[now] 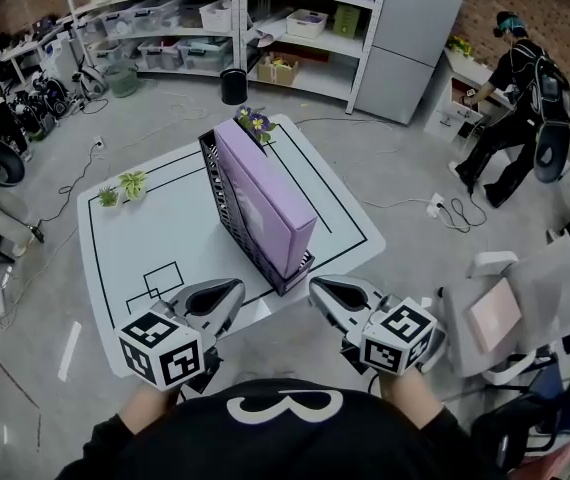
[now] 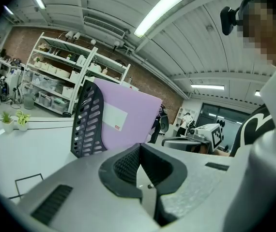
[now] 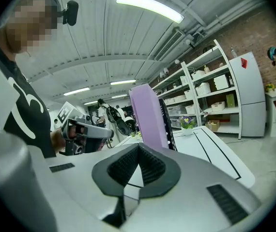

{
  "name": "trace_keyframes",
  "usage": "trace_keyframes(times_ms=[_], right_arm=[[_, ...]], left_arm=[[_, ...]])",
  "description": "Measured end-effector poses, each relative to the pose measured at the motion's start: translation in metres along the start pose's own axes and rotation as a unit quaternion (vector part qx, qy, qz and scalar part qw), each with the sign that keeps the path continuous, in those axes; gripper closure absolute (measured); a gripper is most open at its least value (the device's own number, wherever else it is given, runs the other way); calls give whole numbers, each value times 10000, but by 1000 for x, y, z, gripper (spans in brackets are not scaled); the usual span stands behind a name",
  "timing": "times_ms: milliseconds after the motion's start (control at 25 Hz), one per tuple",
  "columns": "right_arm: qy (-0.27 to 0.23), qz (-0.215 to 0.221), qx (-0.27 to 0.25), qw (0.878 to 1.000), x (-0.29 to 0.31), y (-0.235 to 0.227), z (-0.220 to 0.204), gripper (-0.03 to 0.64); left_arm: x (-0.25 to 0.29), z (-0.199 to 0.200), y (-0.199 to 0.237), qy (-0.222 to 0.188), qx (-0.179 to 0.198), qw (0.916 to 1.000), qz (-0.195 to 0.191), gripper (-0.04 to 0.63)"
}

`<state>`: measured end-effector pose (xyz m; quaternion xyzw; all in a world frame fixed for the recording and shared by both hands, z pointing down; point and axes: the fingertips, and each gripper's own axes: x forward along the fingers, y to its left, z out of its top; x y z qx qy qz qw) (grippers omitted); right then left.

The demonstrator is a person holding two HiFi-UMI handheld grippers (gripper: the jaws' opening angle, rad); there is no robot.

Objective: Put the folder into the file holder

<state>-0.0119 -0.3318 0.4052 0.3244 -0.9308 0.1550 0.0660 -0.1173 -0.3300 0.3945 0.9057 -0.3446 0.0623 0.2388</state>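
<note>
A purple folder point(image 1: 265, 193) stands upright inside the black mesh file holder point(image 1: 227, 208) in the middle of the white table point(image 1: 115, 258). Both grippers hover at the table's near edge, short of the holder and apart from it. My left gripper point(image 1: 215, 298) is shut with nothing in it, and so is my right gripper point(image 1: 340, 293). In the left gripper view the folder point(image 2: 128, 115) and the holder's mesh wall point(image 2: 87, 120) rise beyond the closed jaws of the left gripper point(image 2: 140, 146). From the right gripper point(image 3: 139, 149) the folder point(image 3: 147, 115) shows edge-on.
Two small green plants point(image 1: 122, 188) sit at the table's left, and a pot of purple flowers point(image 1: 256, 121) stands behind the holder. A grey chair point(image 1: 525, 308) is at my right. Shelving point(image 1: 215, 18) lines the far wall. A person point(image 1: 520, 98) bends over at the back right.
</note>
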Motion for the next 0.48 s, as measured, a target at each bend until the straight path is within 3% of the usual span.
trace_keyframes(times_ms=[480], right_arm=[[16,24,8,10000,-2,-5,-3,614]], left_arm=[[8,-5,0,73,-27,10000,49,591]])
